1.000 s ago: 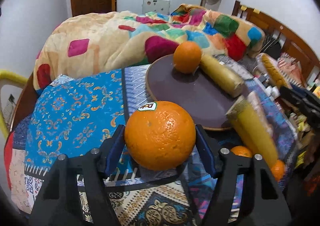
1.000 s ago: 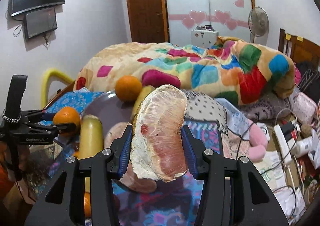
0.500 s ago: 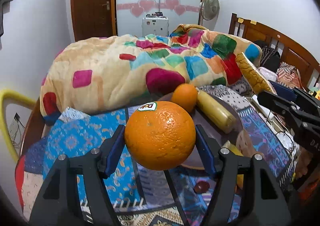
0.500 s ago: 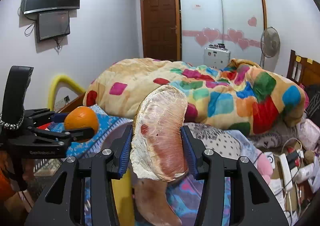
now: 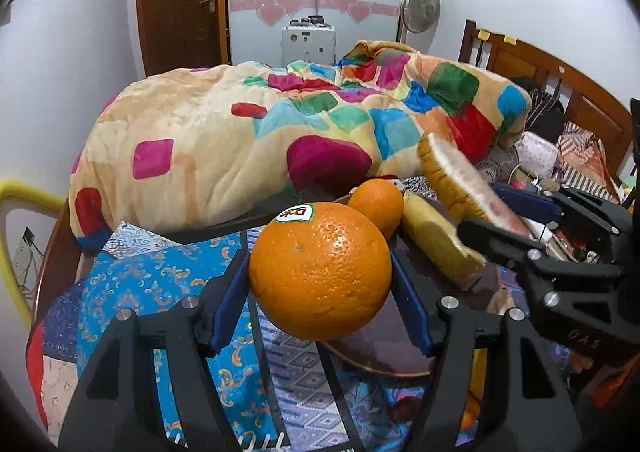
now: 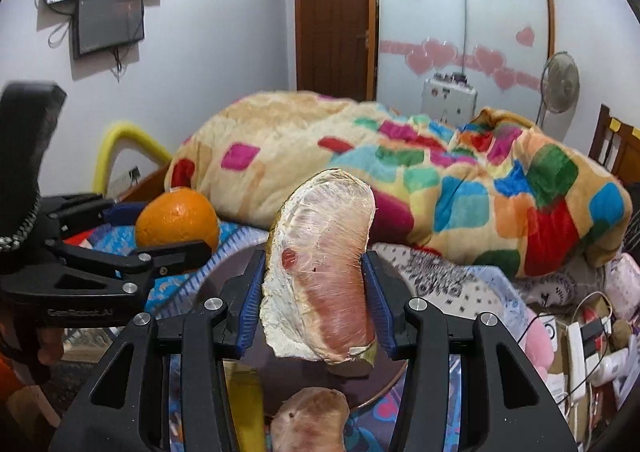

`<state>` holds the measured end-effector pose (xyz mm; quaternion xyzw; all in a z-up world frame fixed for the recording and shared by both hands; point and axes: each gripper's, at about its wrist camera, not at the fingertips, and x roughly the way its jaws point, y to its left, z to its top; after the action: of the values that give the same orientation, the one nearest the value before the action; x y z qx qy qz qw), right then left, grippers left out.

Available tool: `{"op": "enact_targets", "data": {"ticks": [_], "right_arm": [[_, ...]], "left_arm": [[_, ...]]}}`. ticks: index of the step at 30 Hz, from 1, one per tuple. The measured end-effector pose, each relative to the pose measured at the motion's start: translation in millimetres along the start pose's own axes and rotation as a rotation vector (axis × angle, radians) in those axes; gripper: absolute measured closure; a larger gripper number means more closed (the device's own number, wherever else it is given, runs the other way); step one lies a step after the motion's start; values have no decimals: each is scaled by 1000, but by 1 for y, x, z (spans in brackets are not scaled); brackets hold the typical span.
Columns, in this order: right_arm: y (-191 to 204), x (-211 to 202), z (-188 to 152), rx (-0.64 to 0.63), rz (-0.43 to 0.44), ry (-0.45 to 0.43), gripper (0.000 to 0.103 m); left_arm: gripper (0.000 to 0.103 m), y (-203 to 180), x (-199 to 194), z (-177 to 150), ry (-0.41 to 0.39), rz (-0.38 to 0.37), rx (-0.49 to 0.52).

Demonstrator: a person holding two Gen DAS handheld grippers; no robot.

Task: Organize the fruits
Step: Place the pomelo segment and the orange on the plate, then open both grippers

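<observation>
My left gripper (image 5: 320, 288) is shut on a large orange (image 5: 320, 270) with a sticker, held above the table. It also shows in the right wrist view (image 6: 178, 218). My right gripper (image 6: 314, 288) is shut on a plastic-wrapped pomelo wedge (image 6: 320, 268), which also shows in the left wrist view (image 5: 452, 176). A dark round plate (image 5: 384, 340) on the table carries a smaller orange (image 5: 378, 202) and a wrapped yellow fruit piece (image 5: 438, 246). Both held fruits hang over the plate.
A patterned blue cloth (image 5: 152, 292) covers the table. A bed with a colourful quilt (image 5: 280, 132) lies behind it. Another pomelo piece (image 6: 308, 416) and a yellow piece (image 6: 246, 408) lie below my right gripper. Cluttered items (image 6: 592, 336) sit at the right.
Both grippers have risen and tilted up with their fruit. The right gripper with the pomelo wedge has come closer to the left gripper, over the plate.
</observation>
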<state>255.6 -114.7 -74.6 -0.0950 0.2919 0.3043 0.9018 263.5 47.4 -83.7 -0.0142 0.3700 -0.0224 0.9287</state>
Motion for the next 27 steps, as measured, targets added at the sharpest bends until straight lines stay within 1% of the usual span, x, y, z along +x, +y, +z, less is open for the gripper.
{"op": "enact_targets", "data": {"ticks": [3,11,16,19,27], "right_arm": [[-1,13,-5,-1,19,52,59],[0,28,-12,-33,42,131,59],[5,28,-14,-73,26,135,58],[7,27,-16,-89,13,144,57],[3,10,-15,-83,23,113,57]], "left_arm": [[35,-3,9,-1,17,3,9],[35,-7,30,2,78,10,32],[35,-12,39,2,115,13,52],[35,-14,43,2,134,-1,51],[35,-21,49,-3,182,-7,66]]}}
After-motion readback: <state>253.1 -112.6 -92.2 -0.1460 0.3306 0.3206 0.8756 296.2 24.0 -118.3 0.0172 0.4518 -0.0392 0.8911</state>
